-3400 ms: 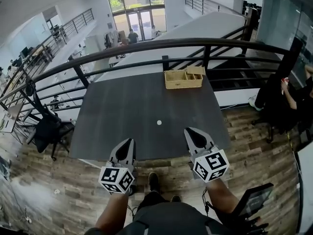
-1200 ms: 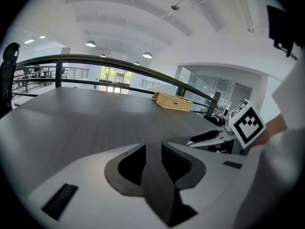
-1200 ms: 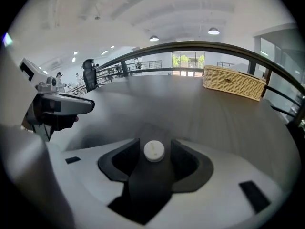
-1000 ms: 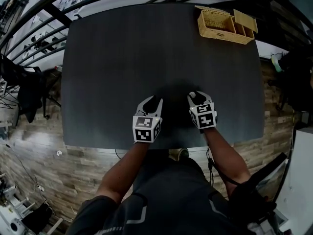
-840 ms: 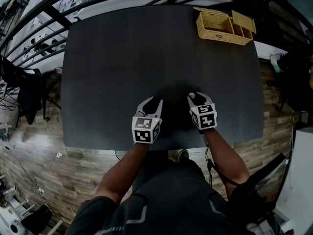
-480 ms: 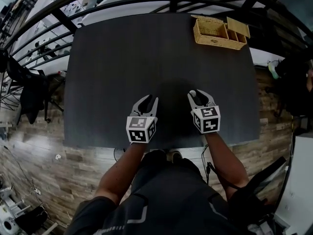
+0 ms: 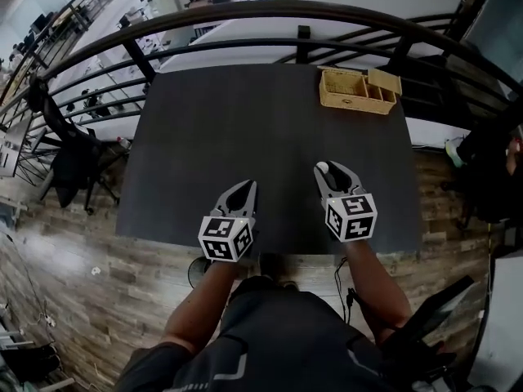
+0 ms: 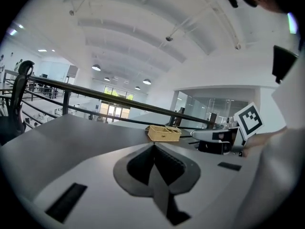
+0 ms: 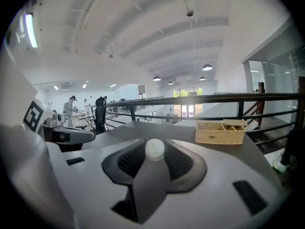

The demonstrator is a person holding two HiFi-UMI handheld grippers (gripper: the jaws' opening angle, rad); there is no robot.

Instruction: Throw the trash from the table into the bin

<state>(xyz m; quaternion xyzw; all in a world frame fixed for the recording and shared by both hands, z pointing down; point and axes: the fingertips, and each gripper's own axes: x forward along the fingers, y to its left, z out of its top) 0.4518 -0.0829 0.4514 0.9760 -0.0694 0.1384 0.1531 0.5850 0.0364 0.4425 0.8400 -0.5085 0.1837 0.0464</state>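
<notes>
A small white ball of trash (image 9: 154, 149) sits pinched between the fingertips of my right gripper (image 9: 155, 152), which is shut on it. From the head view the same ball (image 7: 322, 168) shows at the tip of the right gripper (image 7: 328, 172), above the near part of the dark table (image 7: 245, 113). My left gripper (image 7: 244, 189) hangs level beside it to the left. Its jaws are closing, and in the left gripper view the left gripper (image 8: 153, 146) has its tips meeting with nothing between them. No bin shows in any view.
A wicker basket (image 7: 358, 90) with compartments stands at the table's far right corner, also seen as the basket (image 9: 220, 131) ahead of the right gripper. A black railing (image 7: 245, 15) runs behind the table. An office chair (image 7: 69, 158) stands left of it on the wood floor.
Both grippers have risen off the table, the right one carrying the white ball. The left jaws, wide apart before, have come together. The head view has tilted up toward the railing.
</notes>
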